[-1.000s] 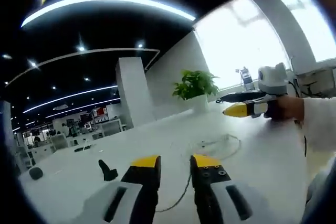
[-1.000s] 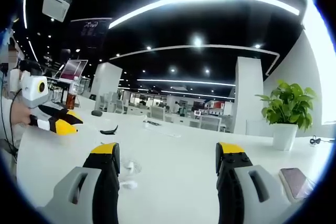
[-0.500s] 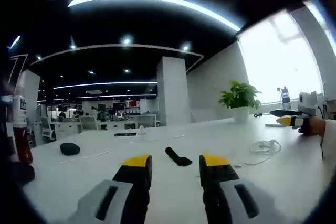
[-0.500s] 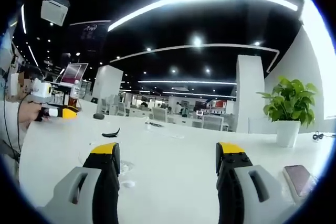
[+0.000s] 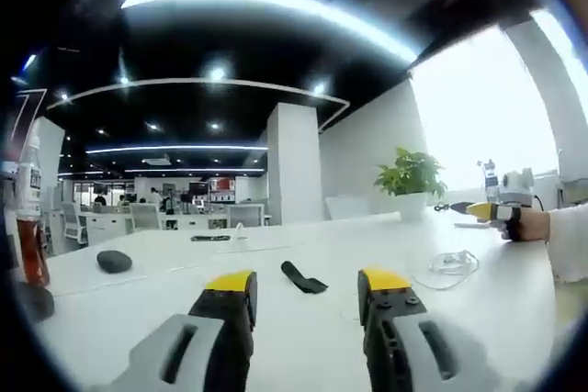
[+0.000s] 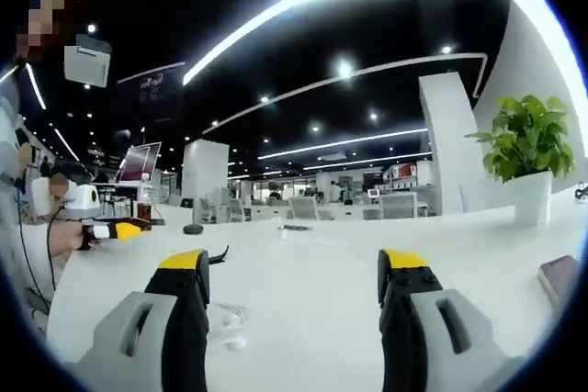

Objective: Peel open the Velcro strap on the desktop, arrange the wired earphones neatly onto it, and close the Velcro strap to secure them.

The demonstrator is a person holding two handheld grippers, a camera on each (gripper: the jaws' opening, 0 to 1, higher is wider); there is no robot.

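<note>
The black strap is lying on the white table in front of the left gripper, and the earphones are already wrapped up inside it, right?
Not wrapped yet. In the left gripper view the Velcro strap lies alone on the white table ahead of the left gripper, and the wired earphones lie loose, apart from it.

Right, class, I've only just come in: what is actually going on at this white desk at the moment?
A person holds a two-jaw gripper in each hand above a white desk. Both grippers are open and hold nothing. The left gripper points at the black Velcro strap, which lies closed and untouched just ahead of its jaws. The white wired earphones lie in a loose tangle off to its right, apart from the strap. The right gripper hovers above the earphones. The strap is not yet peeled open.
</note>
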